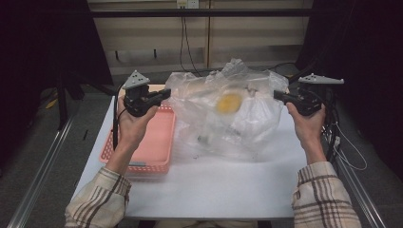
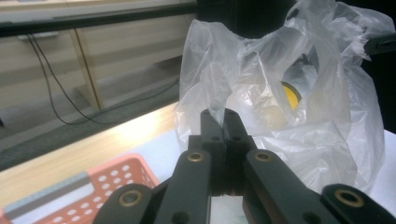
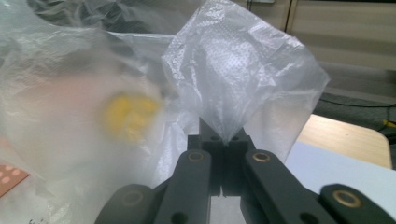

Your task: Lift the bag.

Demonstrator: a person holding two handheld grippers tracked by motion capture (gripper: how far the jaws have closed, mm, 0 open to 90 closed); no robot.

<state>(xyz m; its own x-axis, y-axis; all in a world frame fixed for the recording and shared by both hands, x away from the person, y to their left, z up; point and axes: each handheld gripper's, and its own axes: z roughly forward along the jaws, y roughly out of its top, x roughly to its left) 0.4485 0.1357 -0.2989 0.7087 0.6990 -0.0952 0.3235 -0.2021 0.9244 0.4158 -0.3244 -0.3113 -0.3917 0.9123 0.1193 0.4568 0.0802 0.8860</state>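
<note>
A clear plastic bag point(image 1: 228, 111) hangs stretched over the white table point(image 1: 209, 185), its bottom near the tabletop. Inside it a round yellow object point(image 1: 229, 101) shows blurred through the film. My left gripper point(image 1: 167, 92) is shut on the bag's left edge; in the left gripper view its jaws point(image 2: 223, 120) pinch a fold of the bag point(image 2: 280, 93), with the yellow object point(image 2: 293, 95) behind it. My right gripper point(image 1: 277, 94) is shut on the bag's right edge, and in the right gripper view its jaws point(image 3: 224, 136) pinch a peak of the film point(image 3: 238, 74).
A pink perforated basket point(image 1: 154, 142) lies on the table's left part, under my left hand. Cables point(image 1: 340, 142) hang off the table's right side. A wooden board point(image 2: 93, 149) borders the table's far edge, with a wall and cords behind it.
</note>
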